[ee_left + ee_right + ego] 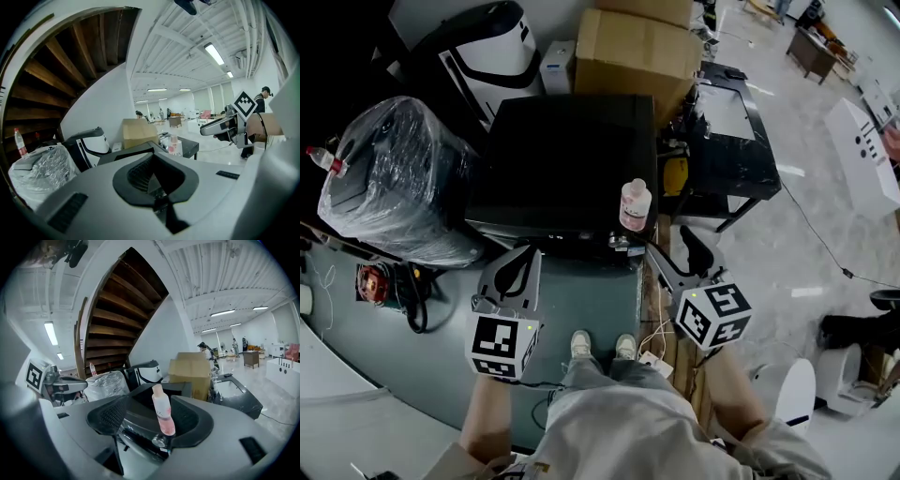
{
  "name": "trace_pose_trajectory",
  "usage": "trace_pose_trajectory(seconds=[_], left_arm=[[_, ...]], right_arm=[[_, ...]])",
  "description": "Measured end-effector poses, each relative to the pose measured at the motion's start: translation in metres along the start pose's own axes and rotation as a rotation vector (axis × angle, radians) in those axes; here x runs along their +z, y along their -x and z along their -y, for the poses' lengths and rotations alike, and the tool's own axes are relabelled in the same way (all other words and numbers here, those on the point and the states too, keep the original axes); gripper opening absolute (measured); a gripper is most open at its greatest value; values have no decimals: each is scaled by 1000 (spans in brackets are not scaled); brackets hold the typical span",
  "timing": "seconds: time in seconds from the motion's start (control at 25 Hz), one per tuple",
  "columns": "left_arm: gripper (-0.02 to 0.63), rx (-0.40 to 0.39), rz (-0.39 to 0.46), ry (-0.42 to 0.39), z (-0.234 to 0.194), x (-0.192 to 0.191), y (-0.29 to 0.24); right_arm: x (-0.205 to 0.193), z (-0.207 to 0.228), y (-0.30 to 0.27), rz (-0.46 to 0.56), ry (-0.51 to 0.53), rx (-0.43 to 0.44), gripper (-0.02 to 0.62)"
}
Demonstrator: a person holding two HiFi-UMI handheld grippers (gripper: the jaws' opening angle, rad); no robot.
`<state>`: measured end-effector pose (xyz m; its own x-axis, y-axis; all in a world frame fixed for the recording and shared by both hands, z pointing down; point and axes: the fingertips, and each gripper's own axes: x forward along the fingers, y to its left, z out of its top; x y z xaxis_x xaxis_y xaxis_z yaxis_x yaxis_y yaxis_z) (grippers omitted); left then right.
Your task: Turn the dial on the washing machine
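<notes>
Squarely ahead stands the black washing machine [567, 159]. Its dial [622, 245] sits on the front panel near the right front corner, directly below a pink bottle [635, 204] standing upright at the top's front edge. The right gripper [673, 246] hovers just off that corner, its fingers released and spread, with the dial showing low between them, untouched. The left gripper [522, 255] hangs before the left part of the front edge, fingers clenched on nothing. Grey floor [591, 300] lies open in front. A wrapped appliance [394, 173] crowds the left side, a cardboard box [637, 52] the back and a black table [731, 141] the right.
</notes>
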<state>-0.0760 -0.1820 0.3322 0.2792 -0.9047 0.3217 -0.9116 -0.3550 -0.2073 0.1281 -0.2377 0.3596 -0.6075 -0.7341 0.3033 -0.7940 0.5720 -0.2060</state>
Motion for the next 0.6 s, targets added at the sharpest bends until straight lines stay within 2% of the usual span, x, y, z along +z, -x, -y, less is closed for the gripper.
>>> trace_pose_trajectory(seconds=[0.16,0.28,0.6], left_arm=[[18,28,-7,7,-5,-6,2],[18,39,-9,-10,-7,-13,0],[18,25,-3,-49,-8,-48,-17]], right_arm=[[-18,-4,-14,-41,-15,30,301],[-31,-2,-21,-46,-74,36,301],[-77,7,-51,-44,-136,-8,301]])
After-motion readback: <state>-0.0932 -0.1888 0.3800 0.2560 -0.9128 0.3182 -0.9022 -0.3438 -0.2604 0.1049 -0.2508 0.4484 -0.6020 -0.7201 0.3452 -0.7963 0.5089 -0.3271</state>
